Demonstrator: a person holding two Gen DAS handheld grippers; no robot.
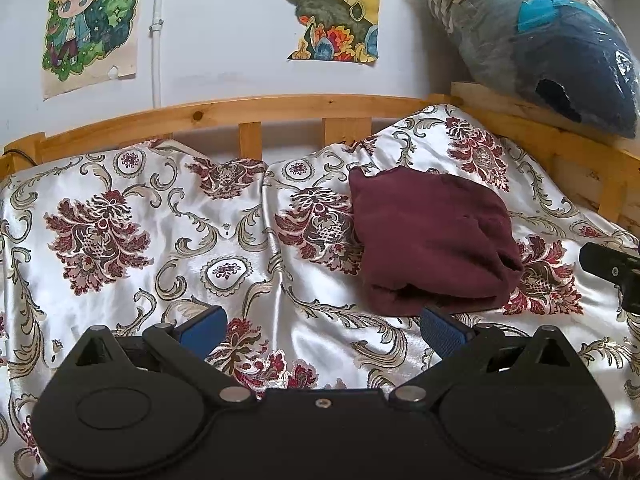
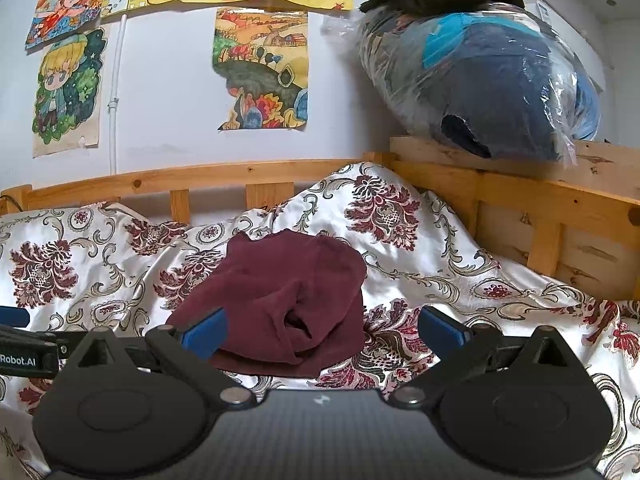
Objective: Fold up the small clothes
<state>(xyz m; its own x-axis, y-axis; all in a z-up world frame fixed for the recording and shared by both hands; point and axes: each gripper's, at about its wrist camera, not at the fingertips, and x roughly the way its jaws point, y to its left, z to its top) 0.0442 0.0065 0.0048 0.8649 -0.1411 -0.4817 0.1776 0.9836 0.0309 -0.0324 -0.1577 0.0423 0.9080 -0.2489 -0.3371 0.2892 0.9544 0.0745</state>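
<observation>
A dark maroon garment lies folded into a compact bundle on the floral satin bedspread. In the left wrist view it sits ahead and to the right of my left gripper, which is open and empty with blue pads wide apart. In the right wrist view the same garment lies just ahead, left of centre. My right gripper is open and empty, its left pad in front of the garment's near edge. The right gripper's side shows at the right edge of the left view.
A wooden bed rail runs along the back against a white wall with drawings. A plastic bag of dark clothes rests on the wooden frame at the right. The left gripper's body shows at the left edge of the right view.
</observation>
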